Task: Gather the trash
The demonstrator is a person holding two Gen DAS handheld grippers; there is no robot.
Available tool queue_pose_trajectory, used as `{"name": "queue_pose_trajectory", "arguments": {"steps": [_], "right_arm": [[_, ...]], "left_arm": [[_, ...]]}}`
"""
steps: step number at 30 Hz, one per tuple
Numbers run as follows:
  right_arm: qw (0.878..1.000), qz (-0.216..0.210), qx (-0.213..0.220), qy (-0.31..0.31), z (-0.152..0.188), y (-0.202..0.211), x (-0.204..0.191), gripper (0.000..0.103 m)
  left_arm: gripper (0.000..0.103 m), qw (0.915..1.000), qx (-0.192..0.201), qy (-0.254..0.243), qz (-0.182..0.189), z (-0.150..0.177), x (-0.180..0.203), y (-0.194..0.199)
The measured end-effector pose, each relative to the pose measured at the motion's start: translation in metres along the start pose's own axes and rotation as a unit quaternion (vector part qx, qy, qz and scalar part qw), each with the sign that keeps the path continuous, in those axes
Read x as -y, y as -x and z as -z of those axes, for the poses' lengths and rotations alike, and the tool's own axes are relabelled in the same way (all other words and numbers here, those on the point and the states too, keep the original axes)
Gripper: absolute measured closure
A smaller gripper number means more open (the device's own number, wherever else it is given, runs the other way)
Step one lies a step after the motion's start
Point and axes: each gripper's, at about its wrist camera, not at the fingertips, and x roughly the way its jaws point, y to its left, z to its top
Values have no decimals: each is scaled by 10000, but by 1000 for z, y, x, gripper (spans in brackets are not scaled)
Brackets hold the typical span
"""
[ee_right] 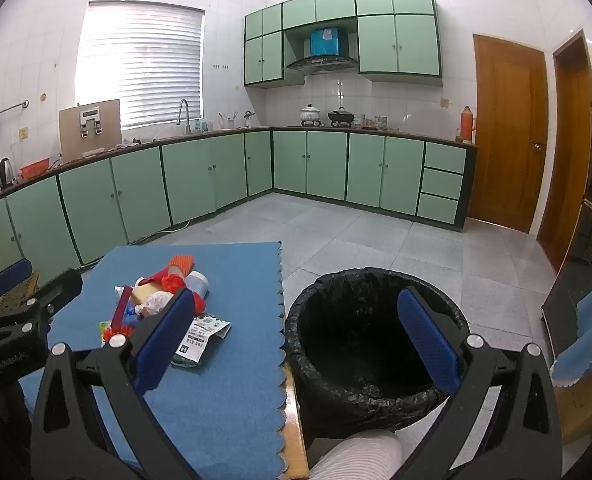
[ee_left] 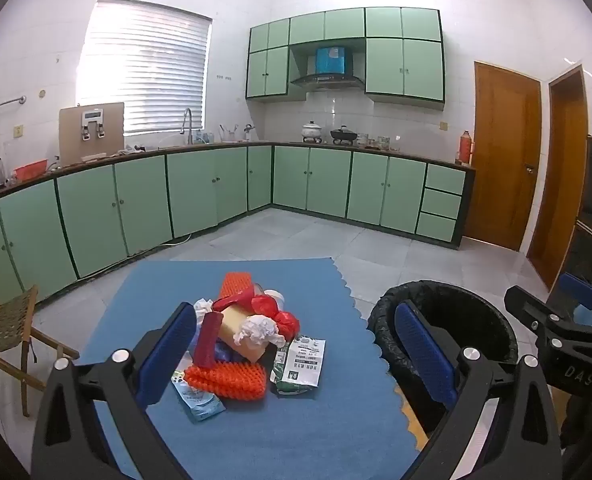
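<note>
A pile of trash (ee_left: 244, 332) lies on a blue mat (ee_left: 304, 432) on the table: orange foam netting (ee_left: 228, 380), crumpled white tissue (ee_left: 256, 330), red plastic (ee_left: 284, 320), a tan box, a white printed wrapper (ee_left: 302, 364) and a light blue packet (ee_left: 198, 400). My left gripper (ee_left: 296, 344) hovers open above the mat, just short of the pile, holding nothing. A black-lined trash bin (ee_right: 372, 336) stands right of the table. My right gripper (ee_right: 296, 332) is open and empty over the gap between mat and bin. The pile (ee_right: 156, 304) shows at its left.
A folding wooden chair (ee_left: 12, 328) stands left of the table. Green kitchen cabinets (ee_left: 216, 192) line the far walls, with a tiled floor (ee_right: 356, 236) between. Wooden doors (ee_right: 508, 132) are at the right. A person's knee in pale striped fabric (ee_right: 356, 456) shows below the bin.
</note>
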Motion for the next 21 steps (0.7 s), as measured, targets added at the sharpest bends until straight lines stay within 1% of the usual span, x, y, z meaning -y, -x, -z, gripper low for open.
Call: {"name": "queue_pose_trajectory", "arguments": {"steps": [3,4,10,11,21], "right_arm": [[10000,12,-28,7,0,-1,0,5],[10000,11,-13,9,0,0,0,5],[10000,15,-16,-16,-2,-4,-2,5],[10000,9,-11,-18,-1,-3,-1,5],[10000,0,5,-28,-1,-2,1,5]], "left_arm": [[6,10000,-18,27,2,0,1,0],[6,9999,-46,111,27,-1,-4,-1],[6,9999,-47,105,25,-4,-12,-1],[6,10000,-27,74,1,-2,-6,1],[6,10000,-11,73,-21,-6,-9,6]]}}
